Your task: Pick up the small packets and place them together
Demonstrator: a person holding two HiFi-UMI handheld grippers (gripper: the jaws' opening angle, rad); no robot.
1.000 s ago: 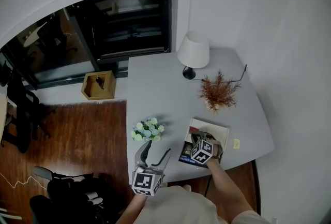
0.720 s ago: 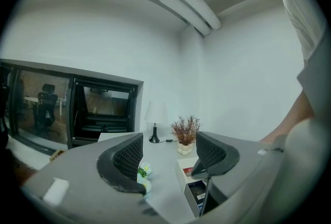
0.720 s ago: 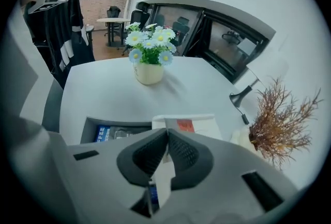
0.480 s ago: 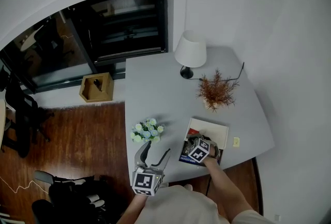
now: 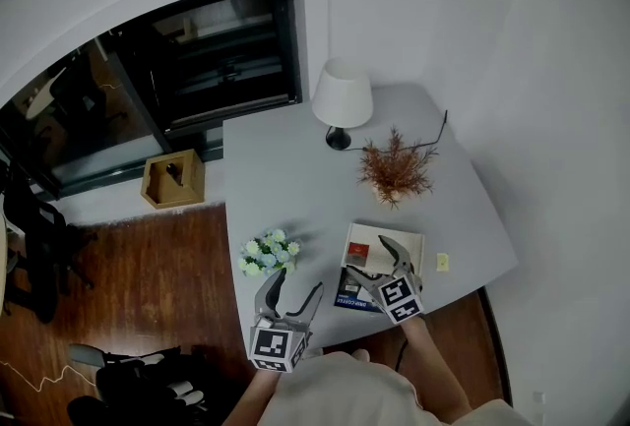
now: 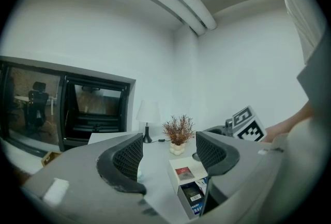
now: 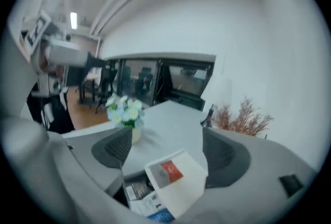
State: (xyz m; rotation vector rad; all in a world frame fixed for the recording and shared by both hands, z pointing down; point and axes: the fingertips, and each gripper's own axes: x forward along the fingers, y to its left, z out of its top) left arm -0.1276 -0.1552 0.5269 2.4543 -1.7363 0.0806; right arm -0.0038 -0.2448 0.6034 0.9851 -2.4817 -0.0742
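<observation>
Nearest, the L gripper (image 5: pixel 295 283) hangs over the near edge of the grey table (image 5: pixel 295 168), jaws apart, nothing btwn them. Just right of it the R gripper (image 5: pixel 369 259) is above a flat white book (image 5: pixel 411 245). Its jaws have just been opening and now stand wide, pads off everything, nothing gripped. On the book's left part lies a small red-and-grey packet (image 5: pixel 358 254). A small dark packet (image 6: pixel 192 193) sits just beside it on a blue printed booklet (image 5: pixel 345 299). A small yellow slip (image 5: pixel 442 262) lies apart, right of the book. Further off: white-blue flower bunch (image 5: pixel 266 253) at left, reddish dried plant in pale pot (image 5: pixel 396 170), then white-shaded lamp w/ black base (image 5: pixel 342 94) at the far edge
</observation>
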